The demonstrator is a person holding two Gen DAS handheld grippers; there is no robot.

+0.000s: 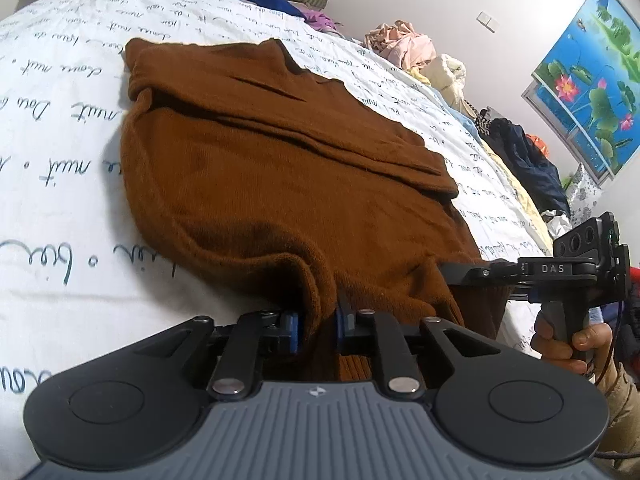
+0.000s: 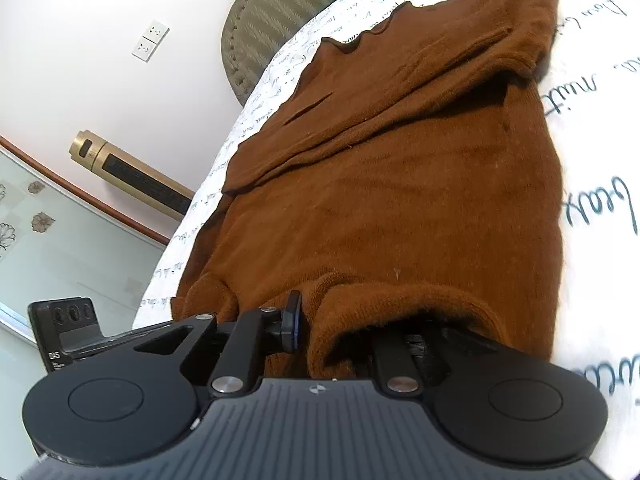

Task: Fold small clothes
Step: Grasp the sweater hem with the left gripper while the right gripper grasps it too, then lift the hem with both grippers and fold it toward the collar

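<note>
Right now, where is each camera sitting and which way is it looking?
Left wrist: on the left hand-held gripper, low at the near hem, looking along the brown sweater up the bed; its fingers pinch the hem, and the right hand shows holding its handle.
Right wrist: on the right hand-held gripper, same hem, facing the headboard; one finger is buried in cloth.
Shared: the sweater and printed bedsheet.

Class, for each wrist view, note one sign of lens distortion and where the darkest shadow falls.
Left wrist view: the bedsheet bulges into a curve; darkest shadow under the brown sweater hem by the jaws. Right wrist view: the wall trim bows; shadow beneath the lifted hem.
</note>
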